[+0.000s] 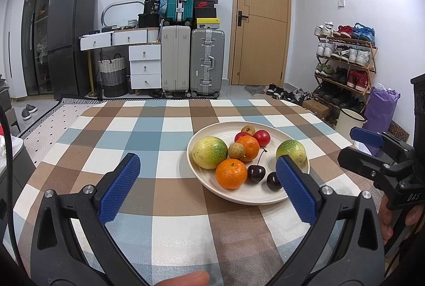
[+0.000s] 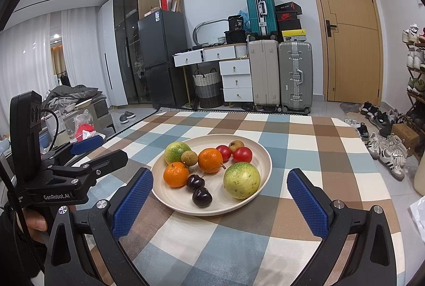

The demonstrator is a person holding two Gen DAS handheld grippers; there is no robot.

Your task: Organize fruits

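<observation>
Room: door [image 1: 261,17] at back, stacked suitcases [image 1: 192,47] left of it, fridge [image 1: 70,39] far left, shoe rack [image 1: 345,65] on the right wall. Table [image 1: 148,137] under a checked brown/blue/white cloth. Plate [image 2: 261,153] mid-table holding all the fruit: two green-yellow ones, two oranges, tomatoes, cherries, small brown ones. Left gripper [image 1: 207,186] and right gripper [image 2: 220,202] both hover on the near side of the plate, jaws wide, holding nothing.

A shallow cream ceramic plate [image 2: 261,153] sat on the checked tablecloth, holding two green-yellow passion fruits [image 2: 241,180], two orange mandarins [image 2: 175,174], dark cherries [image 2: 202,196], red tomatoes [image 2: 242,154] and brown longans [image 2: 189,157].
</observation>
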